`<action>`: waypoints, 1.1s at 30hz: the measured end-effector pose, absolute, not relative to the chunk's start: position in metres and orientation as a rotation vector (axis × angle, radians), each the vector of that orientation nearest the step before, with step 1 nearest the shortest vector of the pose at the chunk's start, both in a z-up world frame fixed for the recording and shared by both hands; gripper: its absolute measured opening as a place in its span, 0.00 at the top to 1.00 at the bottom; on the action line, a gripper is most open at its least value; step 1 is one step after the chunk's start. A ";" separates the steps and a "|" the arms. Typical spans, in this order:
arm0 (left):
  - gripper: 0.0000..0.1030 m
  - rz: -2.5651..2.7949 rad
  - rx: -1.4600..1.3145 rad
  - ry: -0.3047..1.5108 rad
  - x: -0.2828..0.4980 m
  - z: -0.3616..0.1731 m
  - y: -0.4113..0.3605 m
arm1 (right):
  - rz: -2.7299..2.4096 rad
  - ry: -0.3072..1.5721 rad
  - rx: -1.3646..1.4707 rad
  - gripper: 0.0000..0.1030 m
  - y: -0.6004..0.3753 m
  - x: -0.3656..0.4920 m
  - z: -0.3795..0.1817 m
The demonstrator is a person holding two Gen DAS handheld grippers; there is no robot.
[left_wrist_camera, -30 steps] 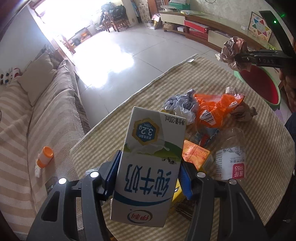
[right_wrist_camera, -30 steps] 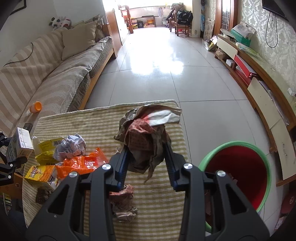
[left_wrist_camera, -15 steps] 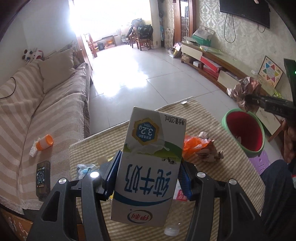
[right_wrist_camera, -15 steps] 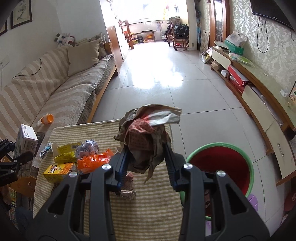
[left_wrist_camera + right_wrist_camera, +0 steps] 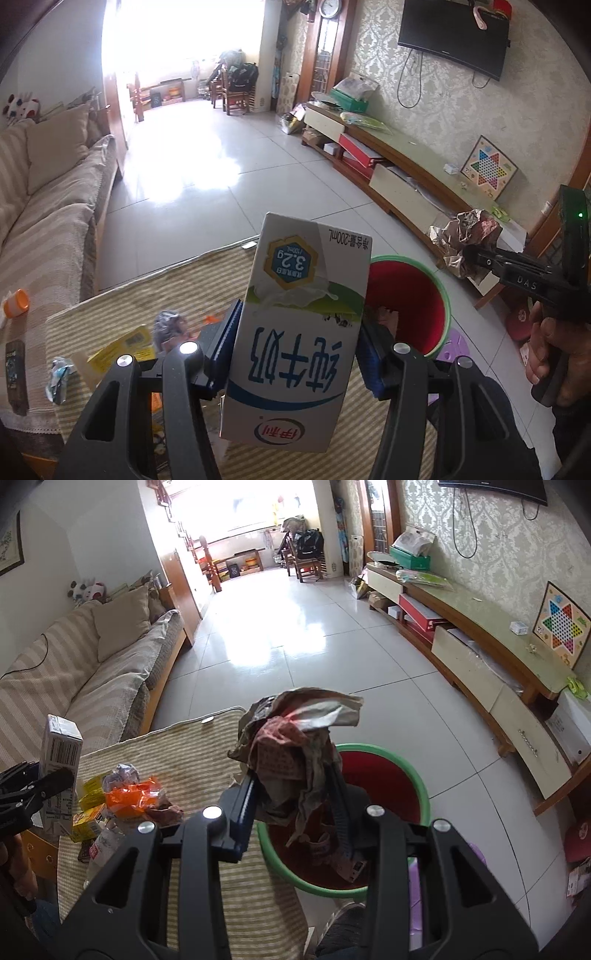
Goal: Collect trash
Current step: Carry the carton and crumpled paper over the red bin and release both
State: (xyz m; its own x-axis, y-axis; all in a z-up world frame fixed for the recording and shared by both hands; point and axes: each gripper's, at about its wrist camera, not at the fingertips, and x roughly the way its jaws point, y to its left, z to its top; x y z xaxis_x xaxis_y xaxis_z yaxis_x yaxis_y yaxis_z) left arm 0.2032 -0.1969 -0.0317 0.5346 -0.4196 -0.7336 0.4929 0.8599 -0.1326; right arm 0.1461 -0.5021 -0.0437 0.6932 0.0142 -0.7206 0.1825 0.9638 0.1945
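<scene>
My left gripper (image 5: 299, 347) is shut on a white, blue and green milk carton (image 5: 295, 325), held above the striped table (image 5: 140, 306); it also shows in the right wrist view (image 5: 59, 771). My right gripper (image 5: 293, 794) is shut on a crumpled brown paper wad (image 5: 291, 753), held above the red bin with a green rim (image 5: 406, 775). The wad (image 5: 465, 240) and the bin (image 5: 417, 302) also show in the left wrist view, right of the carton. Loose trash lies on the table: an orange wrapper (image 5: 133, 797), yellow boxes (image 5: 88, 812) and a grey paper ball (image 5: 123, 773).
A striped sofa (image 5: 92, 686) runs along the left, with an orange-capped bottle (image 5: 14, 302) and a phone (image 5: 16, 365) on it. A low TV cabinet (image 5: 480, 664) lines the right wall. Tiled floor (image 5: 295, 638) stretches beyond the table. A purple item (image 5: 456, 343) lies beside the bin.
Both grippers have swung right and tilted up, still holding their loads. The bin now sits under the paper wad and just behind the carton. More of the room shows.
</scene>
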 end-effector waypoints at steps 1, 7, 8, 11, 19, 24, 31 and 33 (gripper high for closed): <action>0.48 -0.559 0.092 0.848 0.205 -0.034 -0.207 | -0.105 0.803 0.269 0.65 -0.509 0.144 -0.045; 0.48 -0.629 0.071 0.869 0.213 -0.047 -0.267 | -0.149 0.811 0.309 0.65 -0.548 0.133 -0.053; 0.48 -0.637 0.068 0.871 0.215 -0.049 -0.276 | -0.153 0.811 0.317 0.65 -0.553 0.132 -0.055; 0.48 -0.675 0.049 0.885 0.220 -0.056 -0.303 | -0.162 0.811 0.337 0.65 -0.566 0.127 -0.059; 0.48 -0.747 0.000 0.941 0.233 -0.081 -0.360 | -0.154 0.826 0.379 0.65 -0.587 0.129 -0.077; 0.48 -0.760 -0.014 0.969 0.239 -0.094 -0.378 | -0.142 0.843 0.394 0.65 -0.593 0.135 -0.089; 0.48 -0.773 -0.006 0.989 0.240 -0.103 -0.379 | -0.125 0.859 0.410 0.64 -0.593 0.144 -0.099; 0.47 -0.777 -0.008 0.995 0.241 -0.104 -0.381 | -0.118 0.867 0.414 0.64 -0.593 0.145 -0.103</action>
State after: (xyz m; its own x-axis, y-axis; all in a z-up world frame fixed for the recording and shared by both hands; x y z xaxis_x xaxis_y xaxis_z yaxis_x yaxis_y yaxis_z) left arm 0.2410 -0.3814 -0.1041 0.3034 -0.5897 -0.7485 0.5827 0.7363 -0.3439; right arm 0.1454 -0.5928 -0.1030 0.6458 0.0657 -0.7606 0.2665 0.9142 0.3052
